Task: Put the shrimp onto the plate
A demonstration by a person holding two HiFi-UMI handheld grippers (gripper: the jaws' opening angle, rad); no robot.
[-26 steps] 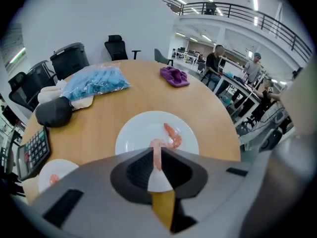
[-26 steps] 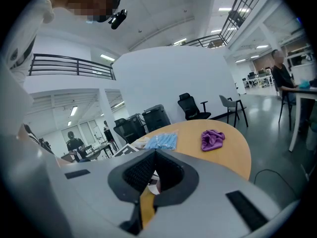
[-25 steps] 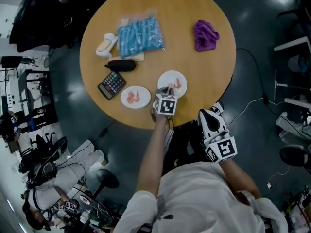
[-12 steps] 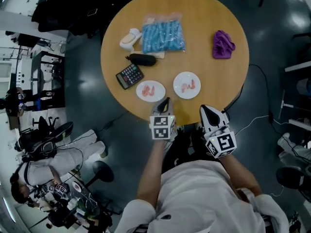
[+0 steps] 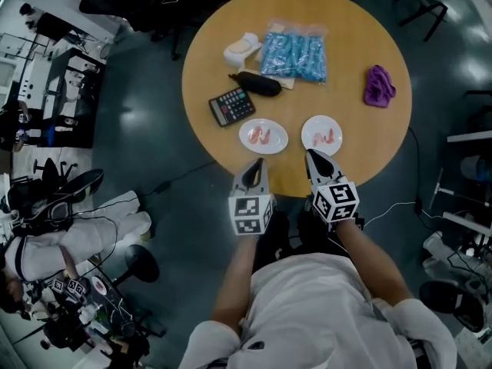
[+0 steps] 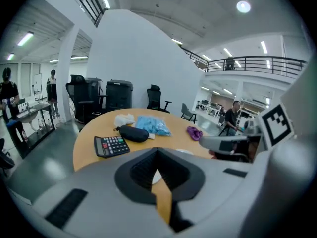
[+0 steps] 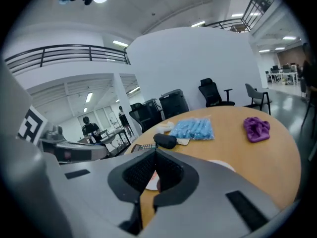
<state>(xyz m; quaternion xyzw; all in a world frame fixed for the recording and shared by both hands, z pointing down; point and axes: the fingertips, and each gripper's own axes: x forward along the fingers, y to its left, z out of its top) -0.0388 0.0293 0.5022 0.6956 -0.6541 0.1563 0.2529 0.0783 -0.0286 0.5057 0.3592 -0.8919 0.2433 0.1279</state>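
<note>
Two white plates sit near the round wooden table's (image 5: 361, 21) front edge. The left plate (image 5: 264, 136) and the right plate (image 5: 321, 135) each hold pink shrimp (image 5: 327, 137). My left gripper (image 5: 256, 164) hangs just off the table's near edge, below the left plate, with its jaws shut and empty. My right gripper (image 5: 311, 156) is over the near edge, just below the right plate, also shut and empty. In the left gripper view the left gripper (image 6: 158, 170) points across the table. The right gripper view shows the right gripper (image 7: 154, 175) with a plate's rim (image 7: 218, 165) just beyond it.
A calculator (image 5: 231, 107), a black case (image 5: 257, 84), a bag of blue items (image 5: 294, 52) and a white object (image 5: 241, 50) lie at the table's far left. A purple cloth (image 5: 379, 85) lies at the right. Office chairs and seated people are on the floor at the left.
The left gripper has drawn back from the right plate to the table's near edge. The right gripper has come up from beside the body to the edge below the right plate.
</note>
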